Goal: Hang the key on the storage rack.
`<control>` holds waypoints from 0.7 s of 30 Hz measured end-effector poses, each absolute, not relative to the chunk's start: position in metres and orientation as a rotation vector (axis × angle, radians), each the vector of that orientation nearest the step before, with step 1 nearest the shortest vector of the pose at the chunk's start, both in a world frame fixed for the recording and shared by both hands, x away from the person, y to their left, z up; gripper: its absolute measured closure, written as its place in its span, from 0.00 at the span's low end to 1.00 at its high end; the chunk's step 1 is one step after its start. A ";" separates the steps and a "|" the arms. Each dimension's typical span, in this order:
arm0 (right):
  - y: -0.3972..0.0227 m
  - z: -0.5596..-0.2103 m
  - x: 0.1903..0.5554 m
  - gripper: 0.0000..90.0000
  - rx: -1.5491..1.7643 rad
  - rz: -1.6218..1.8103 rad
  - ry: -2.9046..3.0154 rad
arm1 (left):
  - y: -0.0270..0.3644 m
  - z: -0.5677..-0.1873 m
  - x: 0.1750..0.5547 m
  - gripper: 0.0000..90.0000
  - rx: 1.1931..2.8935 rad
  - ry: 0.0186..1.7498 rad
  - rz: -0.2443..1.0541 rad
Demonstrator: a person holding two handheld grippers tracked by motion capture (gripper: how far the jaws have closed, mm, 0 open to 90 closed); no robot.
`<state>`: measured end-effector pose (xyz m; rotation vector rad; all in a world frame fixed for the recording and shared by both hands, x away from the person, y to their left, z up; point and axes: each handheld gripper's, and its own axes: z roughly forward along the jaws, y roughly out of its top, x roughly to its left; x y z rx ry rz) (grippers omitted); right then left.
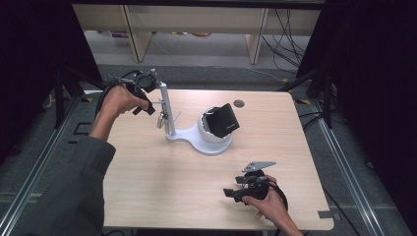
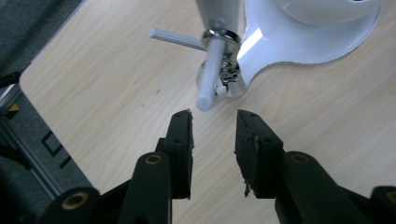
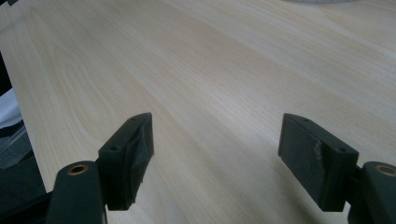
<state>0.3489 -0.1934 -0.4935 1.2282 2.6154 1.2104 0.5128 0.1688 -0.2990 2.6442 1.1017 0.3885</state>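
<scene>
Rod [image 2: 208,74] just beyond left gripper [image 2: 213,122]

White stand [image 1: 199,139], black pouch [image 1: 223,120], pale wood-grain table [image 1: 167,187].

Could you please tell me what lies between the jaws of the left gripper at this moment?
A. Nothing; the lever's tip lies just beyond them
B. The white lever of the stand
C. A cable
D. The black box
A: in the left gripper view, the left gripper has its jaws apart over bare table, and the white lever ends just beyond their tips.
</scene>
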 end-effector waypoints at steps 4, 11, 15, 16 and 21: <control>-0.194 -0.493 0.349 0.31 1.228 1.211 2.614 | 0.175 -0.305 0.507 0.66 2.611 1.097 0.378; -0.195 -0.493 0.349 0.31 1.242 1.214 2.602 | 0.186 -0.313 0.495 0.51 2.566 1.118 0.395; -0.194 -0.493 0.349 0.31 1.239 1.214 2.599 | 0.187 -0.315 0.482 0.42 2.555 1.098 0.386; -0.194 -0.493 0.349 0.31 1.239 1.214 2.599 | 0.188 -0.316 0.480 0.42 2.544 1.104 0.391; -0.193 -0.494 0.349 0.31 1.235 1.212 2.608 | 0.186 -0.327 0.470 0.38 2.524 1.107 0.372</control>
